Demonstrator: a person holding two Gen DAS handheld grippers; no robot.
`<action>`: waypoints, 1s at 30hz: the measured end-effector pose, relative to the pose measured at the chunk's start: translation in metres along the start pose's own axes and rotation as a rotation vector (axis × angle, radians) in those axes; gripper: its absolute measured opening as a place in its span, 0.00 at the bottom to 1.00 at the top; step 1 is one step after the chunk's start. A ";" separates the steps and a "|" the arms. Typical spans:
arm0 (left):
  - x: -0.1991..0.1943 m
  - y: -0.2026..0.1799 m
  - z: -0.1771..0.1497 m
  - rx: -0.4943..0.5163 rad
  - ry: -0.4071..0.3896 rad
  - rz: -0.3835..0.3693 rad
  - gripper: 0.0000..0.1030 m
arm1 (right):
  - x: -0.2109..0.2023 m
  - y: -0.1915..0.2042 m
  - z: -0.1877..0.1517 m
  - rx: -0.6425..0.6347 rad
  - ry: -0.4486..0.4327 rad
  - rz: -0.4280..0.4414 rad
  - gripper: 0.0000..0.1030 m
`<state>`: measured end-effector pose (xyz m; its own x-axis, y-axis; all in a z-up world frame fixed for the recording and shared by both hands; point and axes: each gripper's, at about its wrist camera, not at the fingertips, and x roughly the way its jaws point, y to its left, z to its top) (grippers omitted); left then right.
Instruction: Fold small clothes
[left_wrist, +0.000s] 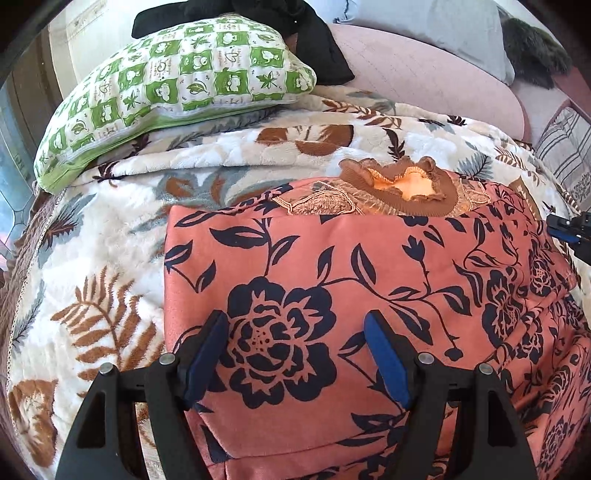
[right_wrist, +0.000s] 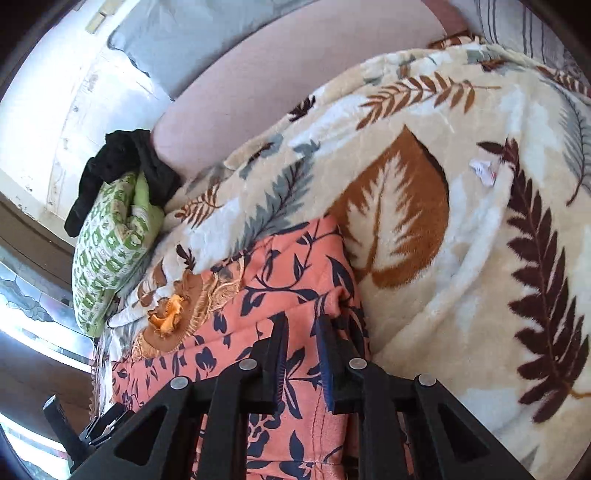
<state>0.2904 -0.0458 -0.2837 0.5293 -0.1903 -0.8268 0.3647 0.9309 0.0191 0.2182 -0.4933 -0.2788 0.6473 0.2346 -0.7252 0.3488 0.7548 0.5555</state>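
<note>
The right gripper (right_wrist: 301, 325) pinches a fold of the salmon floral garment (left_wrist: 369, 280) to draw it across, while the left gripper (left_wrist: 295, 343), jaws wide, hovers over it on the leaf-print blanket (left_wrist: 110, 266).

Bare blanket (left_wrist: 110, 236) lies left; pillow (left_wrist: 177, 96) (black cloth (left_wrist: 325, 40) atop) blocks behind.

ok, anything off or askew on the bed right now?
Mostly tidy. The coral floral garment lies partly folded, but its brown collar is ruffled, showing orange lining. A black cloth is slumped over the green checked pillow.
</note>
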 end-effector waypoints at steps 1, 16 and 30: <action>-0.001 0.002 0.001 -0.010 -0.005 0.002 0.74 | 0.000 0.002 0.001 -0.001 0.013 0.019 0.19; -0.004 0.010 0.002 -0.042 -0.034 0.065 0.78 | 0.017 0.044 -0.015 -0.134 0.127 0.063 0.20; 0.004 -0.024 -0.002 0.092 0.014 0.076 0.78 | 0.055 0.129 -0.090 -0.492 0.410 0.180 0.20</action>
<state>0.2823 -0.0689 -0.2885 0.5476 -0.1158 -0.8287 0.3930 0.9099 0.1326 0.2382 -0.3278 -0.2834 0.3225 0.5238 -0.7884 -0.1537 0.8508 0.5025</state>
